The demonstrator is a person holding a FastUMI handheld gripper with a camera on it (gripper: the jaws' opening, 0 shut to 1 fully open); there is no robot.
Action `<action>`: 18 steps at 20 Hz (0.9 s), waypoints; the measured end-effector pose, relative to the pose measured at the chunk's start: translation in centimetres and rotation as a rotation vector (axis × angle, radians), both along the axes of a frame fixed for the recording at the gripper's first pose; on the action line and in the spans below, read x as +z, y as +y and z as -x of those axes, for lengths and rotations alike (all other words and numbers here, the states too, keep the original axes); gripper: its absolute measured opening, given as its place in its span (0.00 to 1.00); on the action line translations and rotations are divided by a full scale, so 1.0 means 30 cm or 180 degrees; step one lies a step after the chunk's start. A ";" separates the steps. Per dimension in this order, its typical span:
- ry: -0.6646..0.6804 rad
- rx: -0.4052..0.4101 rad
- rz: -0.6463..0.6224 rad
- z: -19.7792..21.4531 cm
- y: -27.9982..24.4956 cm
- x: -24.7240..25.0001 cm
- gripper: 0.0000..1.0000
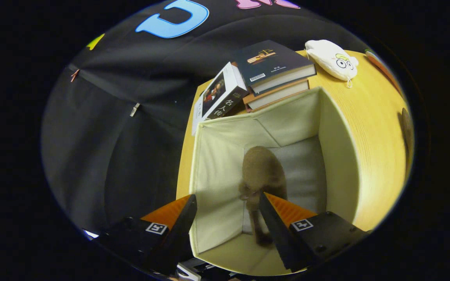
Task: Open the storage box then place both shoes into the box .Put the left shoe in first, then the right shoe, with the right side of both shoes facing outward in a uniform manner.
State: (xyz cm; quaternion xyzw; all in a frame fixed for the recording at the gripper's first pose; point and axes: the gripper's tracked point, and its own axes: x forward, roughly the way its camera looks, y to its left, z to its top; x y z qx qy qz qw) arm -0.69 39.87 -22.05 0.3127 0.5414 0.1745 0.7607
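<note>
The cream fabric storage box (217, 164) stands open on the yellow wooden table (373, 128), seen from above. A brown suede shoe (262, 171) lies on the box's pale floor, its toe pointing away from me. My gripper (228, 201) hovers over the box's near side with its orange-and-black fingers (283, 212) spread apart and nothing between them. The right finger's tip overlaps the shoe's heel end in the view; whether it touches is unclear. The left finger hangs over the box's left wall.
Beyond the box lies a stack of two books (274, 72) with a third book (219, 95) leaning beside it. A white pouch with cartoon eyes (332, 58) rests near the table's far corner. The table's edge drops off just left of the box.
</note>
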 end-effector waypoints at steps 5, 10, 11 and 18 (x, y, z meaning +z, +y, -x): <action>-0.0475 0.0088 0.0071 0.029 -0.156 0.154 0.98; -0.0799 0.0023 0.0432 0.057 -0.451 0.204 0.98; -0.0842 -0.0011 0.0513 0.061 -0.534 0.212 0.98; -0.0916 -0.0082 0.1268 0.102 -1.098 0.068 0.98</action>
